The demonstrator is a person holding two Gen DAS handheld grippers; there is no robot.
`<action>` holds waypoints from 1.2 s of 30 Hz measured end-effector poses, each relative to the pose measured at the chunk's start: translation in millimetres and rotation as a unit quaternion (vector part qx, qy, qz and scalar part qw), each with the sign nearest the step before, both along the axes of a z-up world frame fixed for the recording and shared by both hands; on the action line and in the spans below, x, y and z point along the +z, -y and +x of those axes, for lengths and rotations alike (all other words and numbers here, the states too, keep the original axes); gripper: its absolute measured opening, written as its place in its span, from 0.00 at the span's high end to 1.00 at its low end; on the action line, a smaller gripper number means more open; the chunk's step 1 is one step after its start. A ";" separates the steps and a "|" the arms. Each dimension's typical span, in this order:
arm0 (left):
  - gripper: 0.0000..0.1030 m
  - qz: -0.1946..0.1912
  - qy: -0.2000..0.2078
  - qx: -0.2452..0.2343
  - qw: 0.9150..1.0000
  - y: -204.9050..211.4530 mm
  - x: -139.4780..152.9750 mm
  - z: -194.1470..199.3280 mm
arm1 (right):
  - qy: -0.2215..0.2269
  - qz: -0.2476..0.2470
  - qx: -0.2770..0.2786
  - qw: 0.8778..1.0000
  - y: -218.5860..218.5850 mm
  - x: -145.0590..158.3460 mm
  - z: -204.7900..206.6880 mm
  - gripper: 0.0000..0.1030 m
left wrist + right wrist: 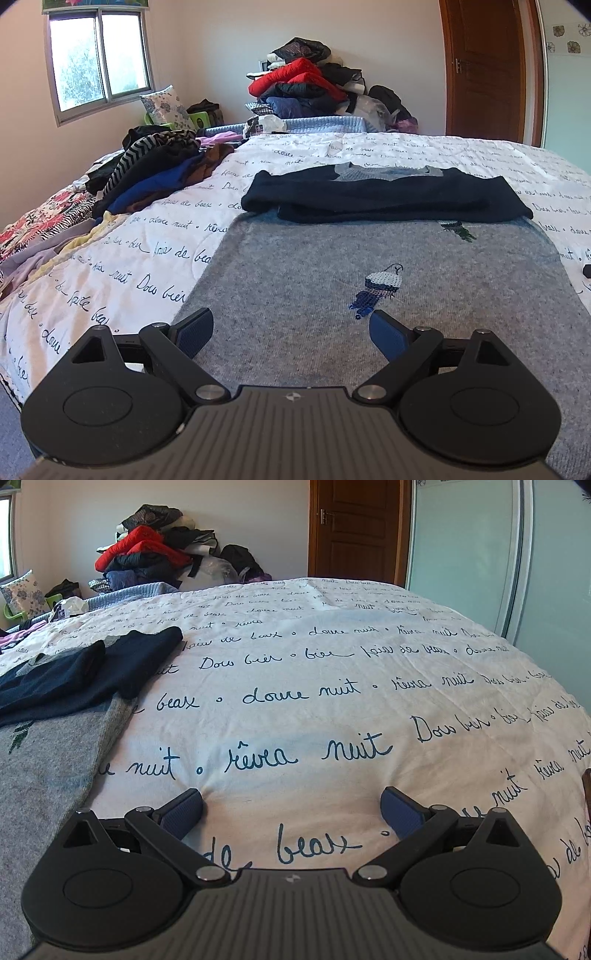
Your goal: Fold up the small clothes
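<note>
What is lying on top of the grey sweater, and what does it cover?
Its own dark navy sleeves lie folded across the upper part of the grey sweater, above the embroidered bird. They cover most of the chest and collar; a second embroidered motif is partly hidden.

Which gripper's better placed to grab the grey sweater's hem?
Left. The left gripper is open right over the grey sweater; the right gripper is over bare duvet beside it.

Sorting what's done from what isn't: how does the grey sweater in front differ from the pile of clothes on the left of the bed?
The grey sweater lies spread flat; the pile of clothes is crumpled. The grey sweater is one garment, its dark sleeves crossed over it; the pile mixes striped, blue and brown pieces. Both rest on the bedspread.
</note>
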State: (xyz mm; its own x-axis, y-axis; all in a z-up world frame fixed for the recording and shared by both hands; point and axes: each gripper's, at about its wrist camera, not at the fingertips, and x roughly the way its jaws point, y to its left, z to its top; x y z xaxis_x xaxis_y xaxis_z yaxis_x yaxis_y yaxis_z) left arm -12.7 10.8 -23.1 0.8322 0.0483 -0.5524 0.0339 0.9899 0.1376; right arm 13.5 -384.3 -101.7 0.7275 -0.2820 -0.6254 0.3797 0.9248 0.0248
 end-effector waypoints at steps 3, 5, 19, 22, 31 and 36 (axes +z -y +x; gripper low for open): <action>0.13 -0.006 -0.003 0.002 1.000 -1.3 0.2 0.8 | 0.000 0.000 0.000 1.000 0.0 0.0 0.0 0.00; 0.13 -0.006 -0.005 0.001 1.000 -1.3 -0.7 1.2 | 0.000 0.000 0.000 1.000 0.0 0.0 0.0 0.00; 0.13 -0.008 -0.001 0.002 1.000 -4.6 1.9 -0.5 | 0.000 0.000 0.000 1.000 -0.3 0.2 0.3 0.00; 0.13 -0.004 0.001 0.003 1.000 -9.0 3.7 -1.3 | 0.000 0.000 0.000 1.000 -0.5 0.2 0.4 0.00; 0.12 -0.034 -0.017 -0.004 0.999 -49.9 5.0 -3.8 | -0.004 -0.002 0.001 1.000 -1.6 1.9 2.9 0.00; 0.12 -0.050 -0.018 -0.042 0.998 -78.5 1.5 -13.2 | 0.051 0.032 0.014 0.998 -6.0 15.8 -42.5 0.00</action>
State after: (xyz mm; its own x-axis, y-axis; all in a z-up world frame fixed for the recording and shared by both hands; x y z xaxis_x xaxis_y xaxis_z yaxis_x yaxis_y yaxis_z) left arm -25.9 89.4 -21.6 0.8102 -0.0773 -0.5811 0.1198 0.9922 0.0351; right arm -29.0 -378.3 -85.9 0.7952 -0.2226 -0.5639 0.3466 0.9301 0.1216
